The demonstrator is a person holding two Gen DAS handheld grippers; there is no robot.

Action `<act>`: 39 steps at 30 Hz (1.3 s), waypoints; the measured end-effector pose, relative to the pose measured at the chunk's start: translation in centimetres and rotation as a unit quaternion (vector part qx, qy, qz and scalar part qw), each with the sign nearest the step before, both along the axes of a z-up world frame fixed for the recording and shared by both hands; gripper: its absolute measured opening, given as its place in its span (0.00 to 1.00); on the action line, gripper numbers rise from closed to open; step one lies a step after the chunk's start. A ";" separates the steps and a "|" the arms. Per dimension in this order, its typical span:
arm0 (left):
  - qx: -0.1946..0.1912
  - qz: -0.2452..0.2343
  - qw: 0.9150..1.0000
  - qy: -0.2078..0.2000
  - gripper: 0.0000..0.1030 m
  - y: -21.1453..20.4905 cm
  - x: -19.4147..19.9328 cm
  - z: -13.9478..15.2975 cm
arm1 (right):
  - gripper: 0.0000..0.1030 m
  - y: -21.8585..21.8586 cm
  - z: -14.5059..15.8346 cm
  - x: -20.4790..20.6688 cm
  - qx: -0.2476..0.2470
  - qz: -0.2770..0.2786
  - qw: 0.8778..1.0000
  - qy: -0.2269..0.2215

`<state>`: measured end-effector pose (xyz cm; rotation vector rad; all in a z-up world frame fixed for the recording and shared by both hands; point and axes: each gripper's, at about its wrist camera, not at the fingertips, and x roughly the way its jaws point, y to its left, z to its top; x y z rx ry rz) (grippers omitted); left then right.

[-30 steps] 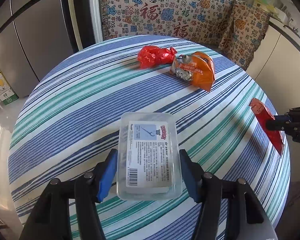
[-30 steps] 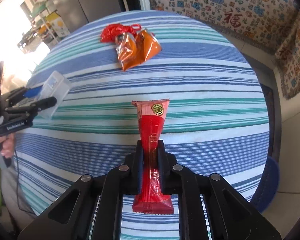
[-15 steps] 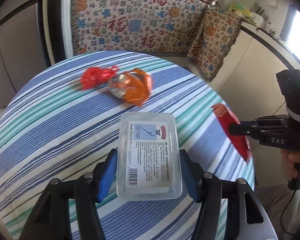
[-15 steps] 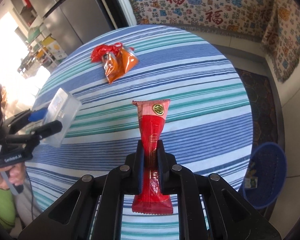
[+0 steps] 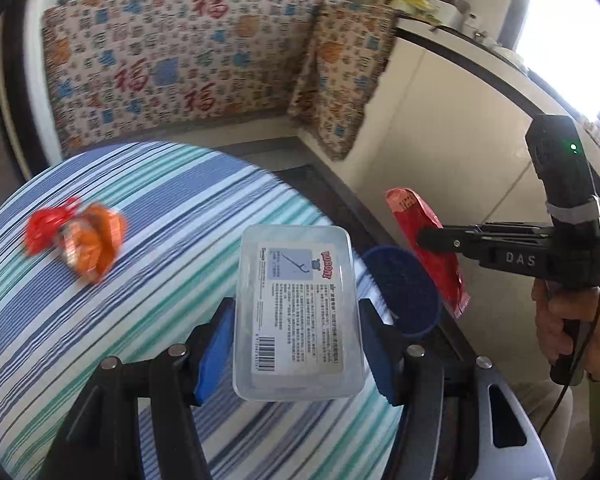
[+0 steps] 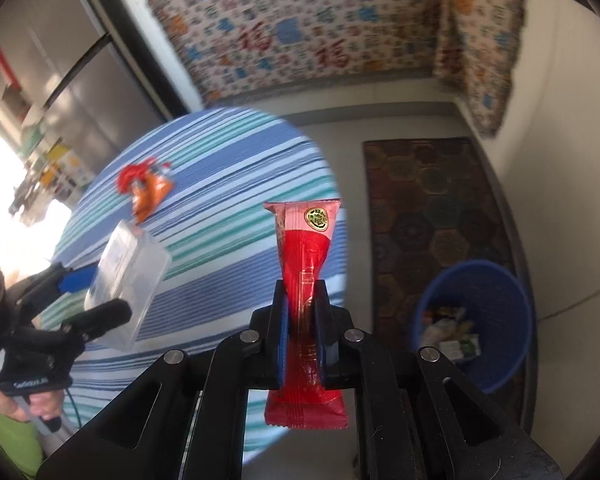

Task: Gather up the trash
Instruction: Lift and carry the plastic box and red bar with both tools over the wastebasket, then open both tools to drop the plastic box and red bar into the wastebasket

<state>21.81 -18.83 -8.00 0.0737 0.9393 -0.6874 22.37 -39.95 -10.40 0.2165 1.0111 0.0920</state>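
Left gripper (image 5: 296, 344): jaws about half open, blue pads pressed on both long sides of a clear plastic box (image 5: 298, 316), held in the air over the striped bench (image 5: 112, 304) edge. Right gripper (image 6: 302, 320): jaws nearly shut, pinching a red wrapper (image 6: 304, 276) at mid-length, upright. Blue bin (image 6: 480, 312) on the floor, just beside the bench, holds scraps. Orange and red wrappers (image 5: 76, 240) lie on the bench.

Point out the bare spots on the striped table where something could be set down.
The striped table is bare from the orange wrapper and red wrapper to its right edge and near rim. The only crowded spot is around those two wrappers at the far left. The blue bin already holds trash.
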 end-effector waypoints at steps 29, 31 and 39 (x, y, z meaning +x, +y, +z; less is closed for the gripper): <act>0.005 -0.109 0.991 0.076 0.60 -31.2 0.9 -12.8 | 0.10 -28.0 -12.8 -4.2 0.080 -0.215 0.973 0.036; 0.006 -0.109 0.991 0.079 0.60 -31.8 1.0 -13.6 | 0.11 -28.8 -13.6 -4.3 0.091 -0.223 0.970 0.037; -0.016 -0.109 0.987 0.119 0.63 -33.8 2.2 -16.3 | 0.52 -30.8 -15.6 -4.8 0.124 -0.252 0.959 0.035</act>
